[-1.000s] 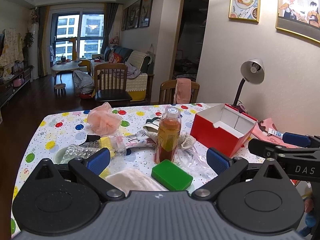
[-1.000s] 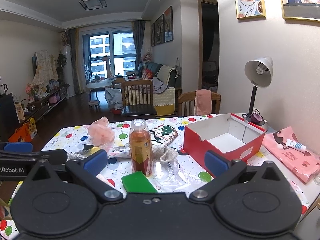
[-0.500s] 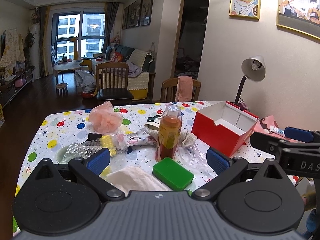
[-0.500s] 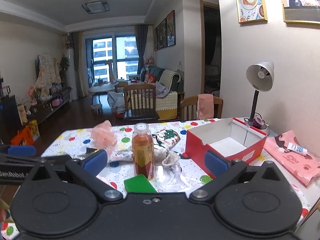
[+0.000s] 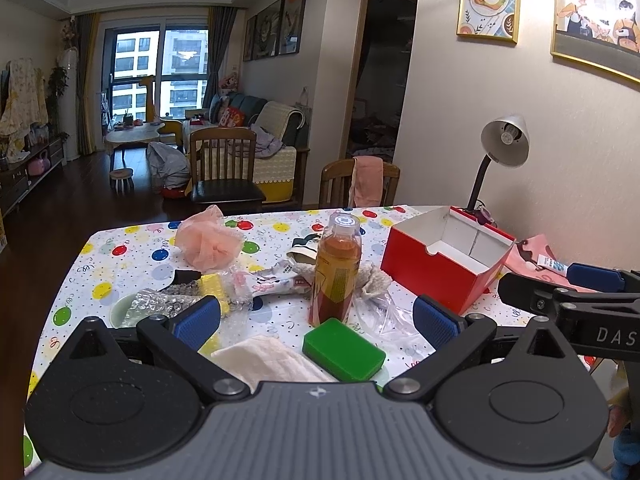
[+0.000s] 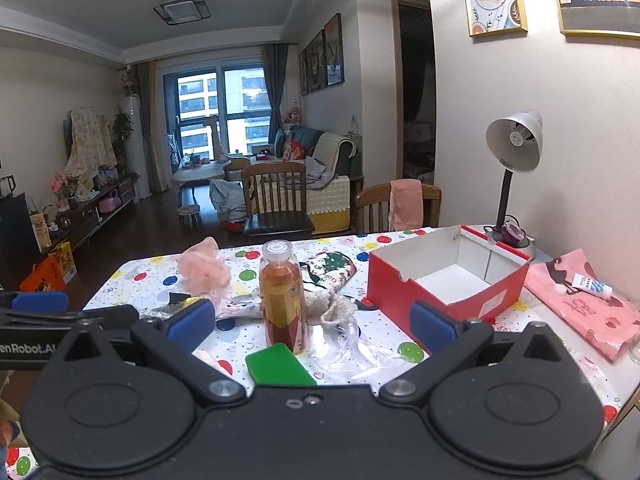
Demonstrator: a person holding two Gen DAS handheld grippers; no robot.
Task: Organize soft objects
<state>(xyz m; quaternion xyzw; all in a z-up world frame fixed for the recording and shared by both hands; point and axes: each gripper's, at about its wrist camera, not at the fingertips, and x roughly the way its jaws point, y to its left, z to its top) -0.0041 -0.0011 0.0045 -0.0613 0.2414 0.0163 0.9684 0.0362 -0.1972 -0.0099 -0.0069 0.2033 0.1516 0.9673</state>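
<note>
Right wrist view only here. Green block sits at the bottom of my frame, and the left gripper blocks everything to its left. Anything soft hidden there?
Observer: Yes. The left wrist view shows a folded white cloth lying on the table just left of the green block. It is close in front of the left gripper, whose jaws are open.
Operator: Anything further left than that?
Observer: Crumpled bubble wrap lying partly over a pale green dish, towards the left side of the table.

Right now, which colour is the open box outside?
Red box, white inside; right wrist view shows best.
</note>
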